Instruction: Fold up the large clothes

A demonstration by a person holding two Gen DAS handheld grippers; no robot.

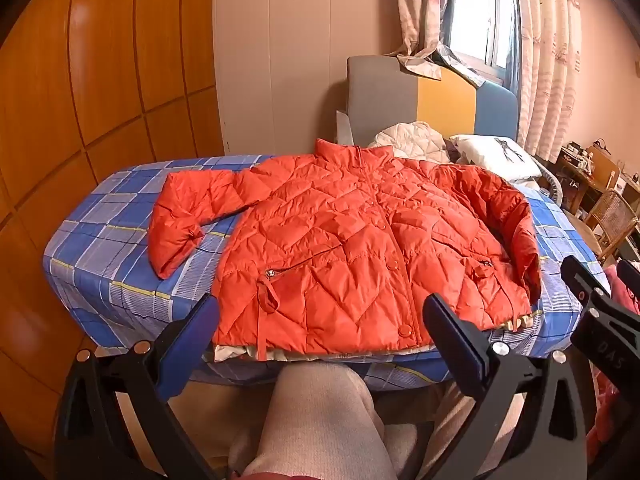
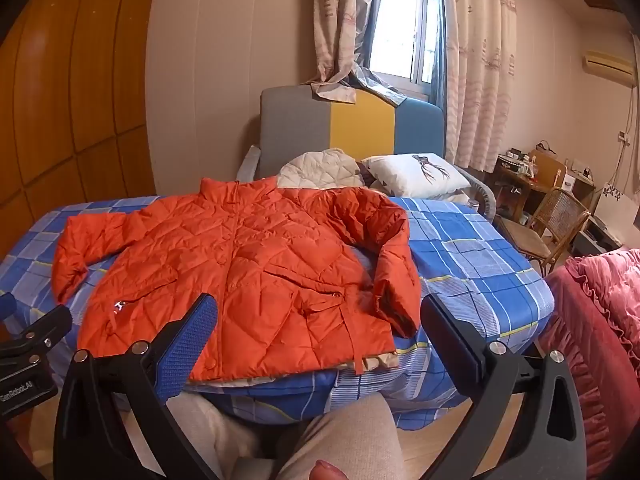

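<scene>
We hold the left gripper [image 1: 320, 344] and right gripper [image 2: 320, 344], fingers wide and empty, near the orange jacket [image 1: 352, 248], spread flat on the bed [image 1: 120, 240] for folding.

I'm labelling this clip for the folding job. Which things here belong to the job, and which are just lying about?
For the job:
- orange quilted jacket, spread flat
- checked bed sheet under it
- left tongs, right tongs, both open

Lying about:
- white quilted garment
- pillow
- pink blanket
- cane chair
</scene>
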